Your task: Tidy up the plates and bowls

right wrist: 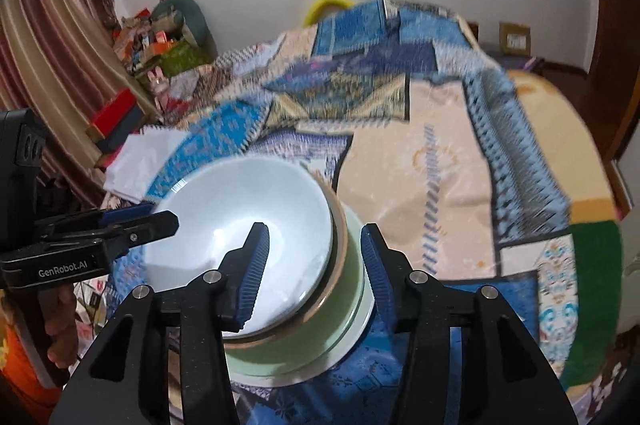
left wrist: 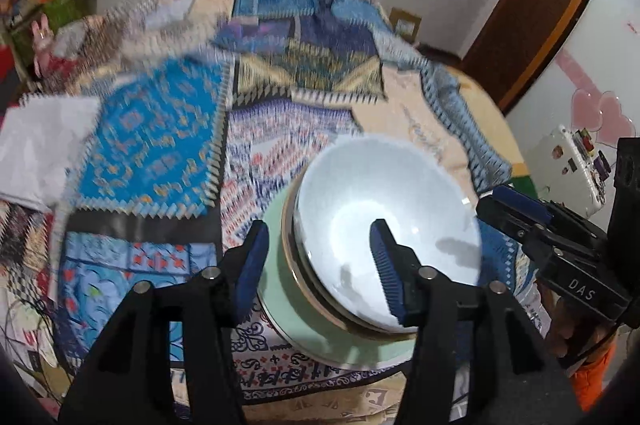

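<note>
Now, white ceramic bowl (left wrist: 384, 221) stacked on pale green plate (left wrist: 280, 277), patchwork cloth (left wrist: 160, 141), left gripper (left wrist: 318, 269) and right gripper (right wrist: 316, 271) both spread wide, straddling the stack's rims.

We record a bed (right wrist: 532, 93) covered by a patchwork cloth (left wrist: 160, 145) in blue, cream and dark panels. Directly on the cloth stands one stack of crockery: a pale green plate (left wrist: 280, 289) at the bottom, a green bowl (right wrist: 340, 289) with a tan rim on it, and a white bowl (left wrist: 384, 221) uppermost. Taking that stack as reference, we note white folded paper or fabric (left wrist: 40, 145) lying well apart from it, toward the far left edge of the cloth. The cloth pattern is blurred.
</note>
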`<action>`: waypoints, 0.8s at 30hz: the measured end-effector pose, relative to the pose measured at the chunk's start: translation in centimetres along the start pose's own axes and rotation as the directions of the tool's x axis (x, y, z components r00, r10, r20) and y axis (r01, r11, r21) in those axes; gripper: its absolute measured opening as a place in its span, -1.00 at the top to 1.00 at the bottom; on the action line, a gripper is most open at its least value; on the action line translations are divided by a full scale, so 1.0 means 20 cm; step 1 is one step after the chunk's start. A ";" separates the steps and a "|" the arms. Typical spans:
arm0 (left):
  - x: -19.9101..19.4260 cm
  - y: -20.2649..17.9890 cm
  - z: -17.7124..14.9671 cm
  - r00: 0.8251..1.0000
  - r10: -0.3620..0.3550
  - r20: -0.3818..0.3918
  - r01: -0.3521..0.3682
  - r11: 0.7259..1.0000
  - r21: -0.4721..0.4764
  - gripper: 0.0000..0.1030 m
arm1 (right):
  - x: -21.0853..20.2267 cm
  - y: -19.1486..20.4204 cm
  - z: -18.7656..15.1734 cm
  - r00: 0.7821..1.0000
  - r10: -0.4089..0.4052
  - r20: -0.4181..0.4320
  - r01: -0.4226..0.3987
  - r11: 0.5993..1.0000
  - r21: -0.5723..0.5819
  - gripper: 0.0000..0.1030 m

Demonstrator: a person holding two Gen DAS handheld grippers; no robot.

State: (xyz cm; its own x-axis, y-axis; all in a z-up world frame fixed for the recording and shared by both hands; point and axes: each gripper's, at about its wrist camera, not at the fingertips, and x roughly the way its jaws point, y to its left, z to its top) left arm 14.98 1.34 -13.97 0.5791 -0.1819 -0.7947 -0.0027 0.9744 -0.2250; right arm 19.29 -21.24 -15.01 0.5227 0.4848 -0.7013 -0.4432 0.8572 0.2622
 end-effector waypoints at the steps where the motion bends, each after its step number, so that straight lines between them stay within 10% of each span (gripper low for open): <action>1: -0.04 -0.01 0.01 1.000 -0.001 0.026 0.001 1.000 0.008 -0.10 | -0.05 0.01 0.01 1.000 0.000 0.022 0.001 1.000 -0.006 0.12; 9: -0.46 -0.12 0.05 0.963 -0.001 0.270 -0.014 0.998 0.057 -0.25 | -0.36 0.15 0.09 0.979 0.002 0.203 0.011 0.998 -0.065 -0.04; 24: -0.95 -0.24 -0.07 0.831 0.004 0.557 -0.068 0.993 0.093 -0.93 | -0.75 0.34 0.09 0.897 0.037 0.441 0.034 0.988 -0.152 -0.57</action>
State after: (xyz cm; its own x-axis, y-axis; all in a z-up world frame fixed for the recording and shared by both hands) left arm 2.84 0.00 1.52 0.9350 -0.0732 -0.3471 0.0341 0.9925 -0.1174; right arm 9.77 -22.28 -1.48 0.7735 0.5434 -0.3263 -0.5310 0.8366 0.1345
